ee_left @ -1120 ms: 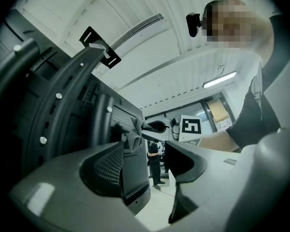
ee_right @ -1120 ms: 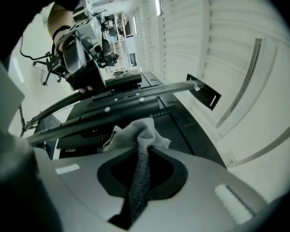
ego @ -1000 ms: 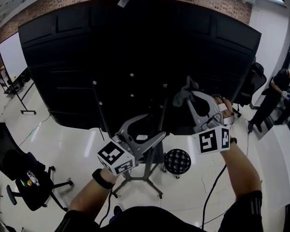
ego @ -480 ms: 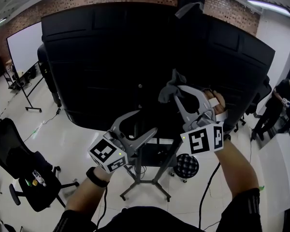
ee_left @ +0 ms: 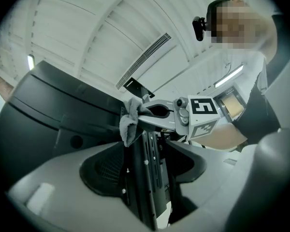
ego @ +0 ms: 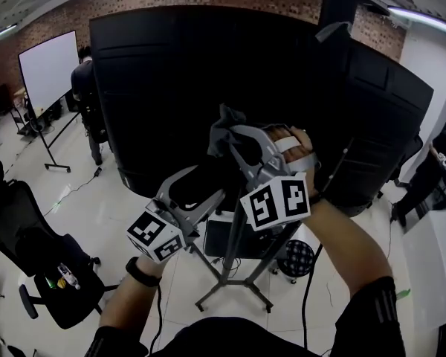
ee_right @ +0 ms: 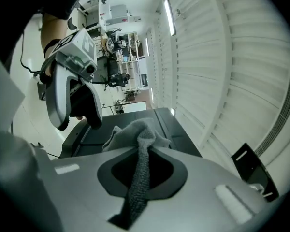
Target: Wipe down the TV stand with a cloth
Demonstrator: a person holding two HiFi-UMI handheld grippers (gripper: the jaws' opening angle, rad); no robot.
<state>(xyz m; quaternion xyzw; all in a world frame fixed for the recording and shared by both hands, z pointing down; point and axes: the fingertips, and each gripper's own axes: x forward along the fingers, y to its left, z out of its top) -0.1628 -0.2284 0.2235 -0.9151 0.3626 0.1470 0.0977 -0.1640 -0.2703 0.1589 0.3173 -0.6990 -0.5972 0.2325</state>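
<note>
Right gripper [ego: 226,141]: jaws closed on the grey cloth [ego: 220,125], which bunches out past the tips; centre of the head view, in front of the black TV back [ego: 178,73].
Left gripper [ego: 212,186]: jaws apart, nothing gripped; lower left of centre. The black post [ee_left: 147,178] shows in the gap; contact with it cannot be confirmed.
TV stand [ego: 233,262]: lower centre, below both grippers.
Step in hand: judged as bringing the cloth to the upper post; wiping contact not confirmed.
Next move: calls for pressing the cloth flat to the post and drawing it down, grip firm.
</note>
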